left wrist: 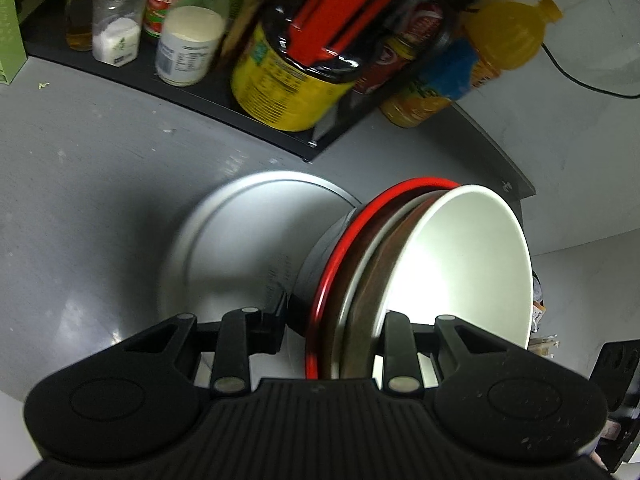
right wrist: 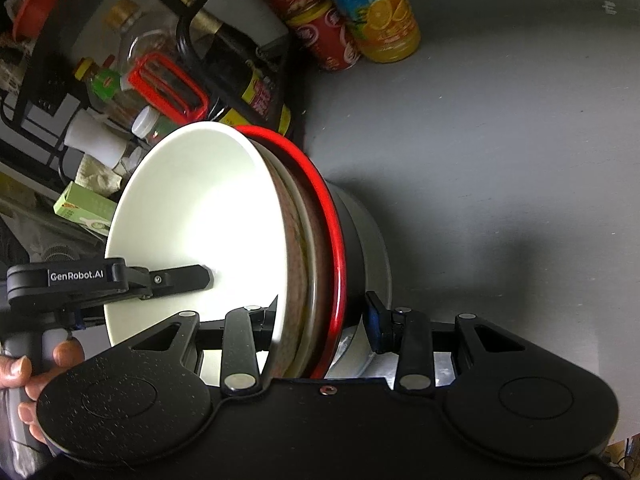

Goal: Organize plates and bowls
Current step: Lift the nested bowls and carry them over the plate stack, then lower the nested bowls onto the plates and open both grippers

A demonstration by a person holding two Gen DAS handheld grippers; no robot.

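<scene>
A nested stack of dishes is held off the grey counter (left wrist: 100, 168) by both grippers, at opposite rims. A white bowl (left wrist: 460, 264) (right wrist: 200, 208) lies innermost. Around it sit a brown-rimmed bowl (left wrist: 384, 256) and a black bowl with a red rim (left wrist: 340, 248) (right wrist: 332, 216). A silver metal dish (left wrist: 240, 240) (right wrist: 380, 248) lies against the stack's underside. My left gripper (left wrist: 338, 332) (right wrist: 200, 276) is shut on the rims, one finger inside the white bowl. My right gripper (right wrist: 322, 324) is shut on the opposite rims.
A black rack (left wrist: 240, 108) behind the stack holds jars, a salt shaker (left wrist: 118, 20), a yellow tin (left wrist: 288, 84) and sauce bottles. Red cans (right wrist: 320, 36) and an orange juice bottle (left wrist: 500, 44) (right wrist: 384, 16) stand beside it. A person's hand (right wrist: 24, 372) grips the left gripper's handle.
</scene>
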